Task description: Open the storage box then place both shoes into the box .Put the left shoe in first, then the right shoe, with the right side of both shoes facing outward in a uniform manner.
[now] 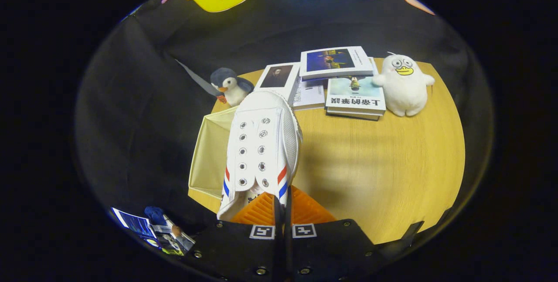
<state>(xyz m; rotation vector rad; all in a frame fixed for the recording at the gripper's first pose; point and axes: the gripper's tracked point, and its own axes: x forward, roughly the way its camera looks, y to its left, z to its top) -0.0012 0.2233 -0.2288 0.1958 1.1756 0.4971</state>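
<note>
Gripper (282, 205) apparently clamps white shoe (261, 147) above storage box (209, 151).

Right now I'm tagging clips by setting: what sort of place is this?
Likely a staged booth: a round wooden table against black cloth, with books, plush toys, and a white shoe gripped by the gripper.

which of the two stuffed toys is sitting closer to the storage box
The grey-and-white penguin toy, just behind the beige storage box. The white duck toy sits beyond the books.
</note>
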